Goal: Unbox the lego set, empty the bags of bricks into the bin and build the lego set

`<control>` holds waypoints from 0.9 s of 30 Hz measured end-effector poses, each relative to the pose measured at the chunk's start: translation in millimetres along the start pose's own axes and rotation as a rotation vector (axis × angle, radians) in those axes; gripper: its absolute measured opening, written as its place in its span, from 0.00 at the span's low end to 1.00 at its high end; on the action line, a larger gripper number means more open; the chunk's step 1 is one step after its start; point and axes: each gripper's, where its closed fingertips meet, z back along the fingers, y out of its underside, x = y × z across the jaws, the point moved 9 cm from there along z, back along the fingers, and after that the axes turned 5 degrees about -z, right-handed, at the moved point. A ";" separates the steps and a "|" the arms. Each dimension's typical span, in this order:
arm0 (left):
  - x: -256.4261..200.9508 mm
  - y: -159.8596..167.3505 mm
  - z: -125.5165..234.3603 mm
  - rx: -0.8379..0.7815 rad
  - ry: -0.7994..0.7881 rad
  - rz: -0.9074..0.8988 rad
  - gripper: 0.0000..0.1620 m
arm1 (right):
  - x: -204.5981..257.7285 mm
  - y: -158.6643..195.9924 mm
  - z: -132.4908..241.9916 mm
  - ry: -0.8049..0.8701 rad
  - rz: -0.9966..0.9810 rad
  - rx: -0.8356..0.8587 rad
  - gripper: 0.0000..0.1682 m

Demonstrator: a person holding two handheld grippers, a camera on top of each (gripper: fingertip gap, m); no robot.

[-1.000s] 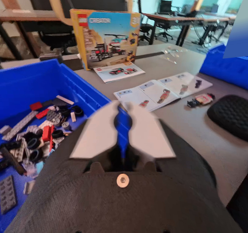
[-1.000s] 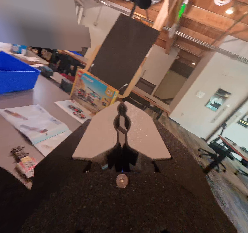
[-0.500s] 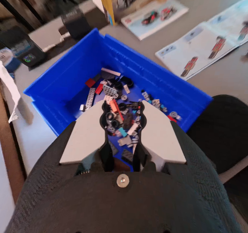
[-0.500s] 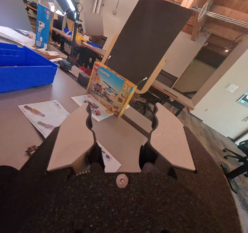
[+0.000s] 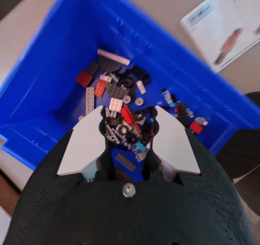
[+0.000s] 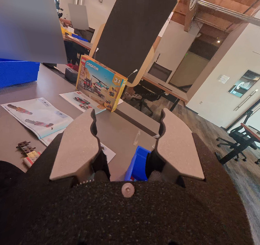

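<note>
In the left wrist view a blue bin (image 5: pixel 59 63) holds many loose bricks (image 5: pixel 123 111), red, grey, black and white. My left gripper (image 5: pixel 128 108) is open and empty, pointing down over the pile. In the right wrist view my right gripper (image 6: pixel 127 111) is open and empty above the grey table (image 6: pixel 123 127). The lego box (image 6: pixel 100 83) stands upright at the far edge. An open instruction booklet (image 6: pixel 36 117) lies left of it. A small part-built brick assembly (image 6: pixel 28 152) lies at the near left.
A second booklet (image 6: pixel 81 98) lies in front of the box. A corner of another blue bin (image 6: pixel 139 163) shows between the right fingers. The first bin (image 6: pixel 16 72) is at far left. Clear plastic bags (image 6: pixel 137 136) lie on the table. Office chairs and desks stand beyond. My hands' fingertips stand some 60 cm from each other. My right tips are roughly 25 cm from the small part-built brick assembly (image 6: pixel 28 152).
My left gripper swung from the table down over the bin, opened, and moved closer to the bricks. My right gripper opened wide and tilted down toward the table.
</note>
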 end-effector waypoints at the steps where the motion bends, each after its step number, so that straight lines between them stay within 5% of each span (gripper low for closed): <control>1: -6.4 -1.1 9.5 -0.075 0.002 0.009 0.43 | -0.3 0.0 -1.5 -0.005 0.002 0.008 0.52; 4: -32.6 5.7 32.1 -0.227 0.006 0.007 0.48 | 3.0 -1.1 -12.0 -0.042 0.008 0.026 0.53; 13: -119.4 65.6 11.7 -0.158 0.055 -0.021 0.41 | 28.7 2.8 -53.5 -0.195 0.064 0.157 0.55; 19: -135.1 90.8 -9.5 -0.130 0.167 0.072 0.32 | 35.7 -5.7 -68.5 -0.224 0.077 0.155 0.54; 24: -140.5 96.7 1.3 -0.314 0.234 0.135 0.32 | 43.7 -7.3 -72.1 -0.235 0.078 0.167 0.54; 27: -135.0 102.4 33.8 -0.431 0.033 0.173 0.30 | 45.8 -7.0 -70.6 -0.230 0.085 0.185 0.54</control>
